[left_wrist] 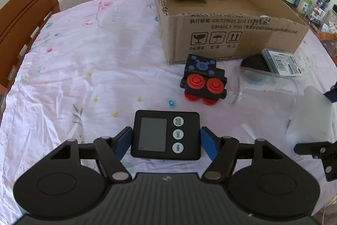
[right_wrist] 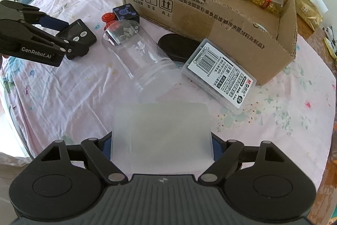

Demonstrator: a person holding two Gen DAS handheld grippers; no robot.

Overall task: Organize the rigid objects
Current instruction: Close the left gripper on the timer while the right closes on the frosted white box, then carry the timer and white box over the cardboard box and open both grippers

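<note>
Floral cloth (left_wrist: 84, 69) underneath. Left gripper (left_wrist: 166, 140) pinched timer (left_wrist: 165, 135) by its sides: light, stiff, smooth. Right gripper (right_wrist: 161, 147) clamped frosted lid (right_wrist: 161, 136) of clear jar (right_wrist: 139, 56): probably slippery, breakable.

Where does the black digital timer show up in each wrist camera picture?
Left wrist view: the timer sits low in the centre, between the left gripper's blue fingers.
Right wrist view: the timer is at the far left, middle height, partly hidden by the left gripper.
Shared landmark: the cardboard box behind it.
</note>
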